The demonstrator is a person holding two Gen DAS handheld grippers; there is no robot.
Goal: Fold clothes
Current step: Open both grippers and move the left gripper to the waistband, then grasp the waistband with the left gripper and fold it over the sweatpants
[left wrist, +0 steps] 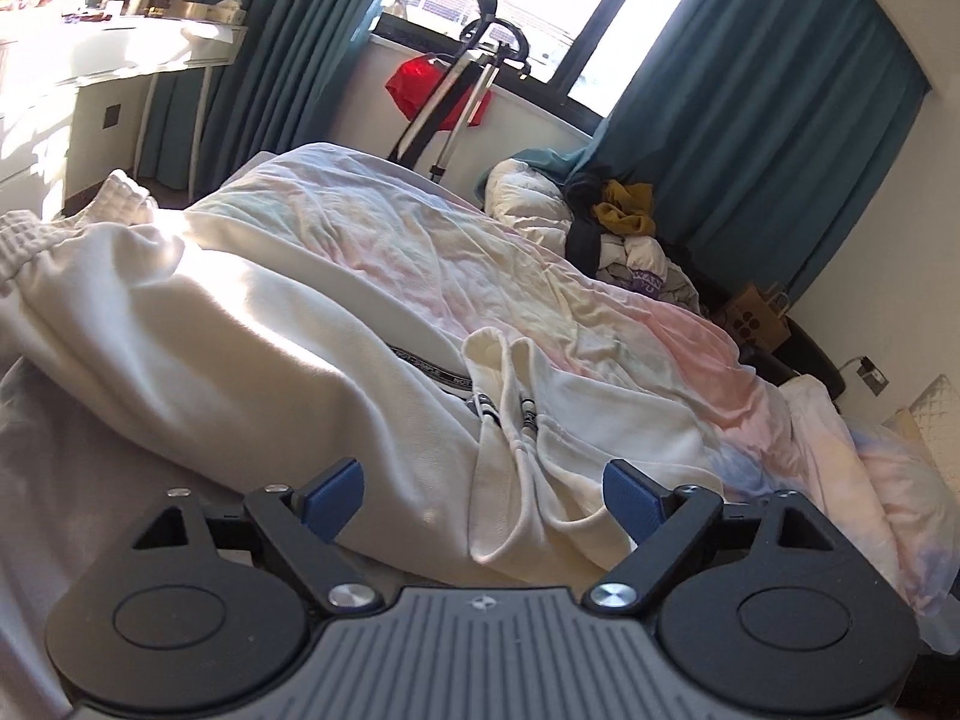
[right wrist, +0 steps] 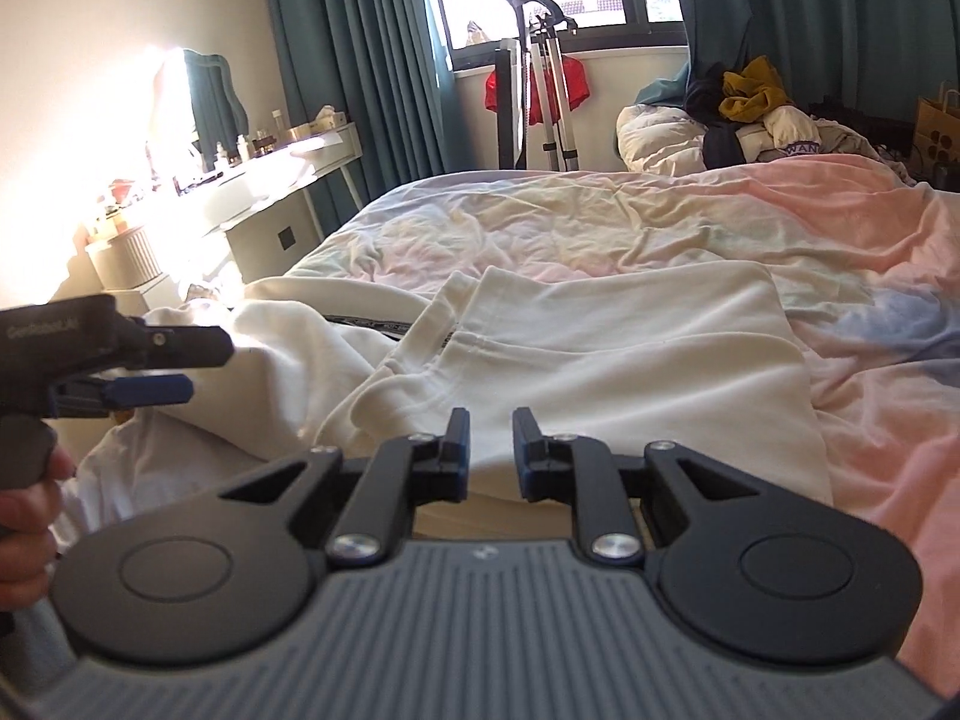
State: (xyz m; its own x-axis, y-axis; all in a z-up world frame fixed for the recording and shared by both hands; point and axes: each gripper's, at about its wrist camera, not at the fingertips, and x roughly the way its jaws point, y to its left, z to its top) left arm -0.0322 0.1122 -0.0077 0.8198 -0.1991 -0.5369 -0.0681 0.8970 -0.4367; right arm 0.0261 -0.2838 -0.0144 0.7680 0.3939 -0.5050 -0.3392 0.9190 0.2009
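- The bed [right wrist: 690, 210] carries the cream sweatshirt [right wrist: 600, 354] near its front edge, partly folded, one side bunched; I judge the next fold needs that bunched side pulled flat first; grip at a hem, not mid-cloth.
- The left hand-held gripper [left wrist: 483, 495] is released, its pads wide apart over the drawcords [left wrist: 510, 414], gripping nothing; the right hand-held gripper [right wrist: 490, 447] is nearly clenched, empty.
- Only the right wrist view shows the person's hand [right wrist: 24, 516]; only the left shows the drawcords clearly.

Wide-open left claw [left wrist: 483, 495] above cream garment [left wrist: 252, 324]
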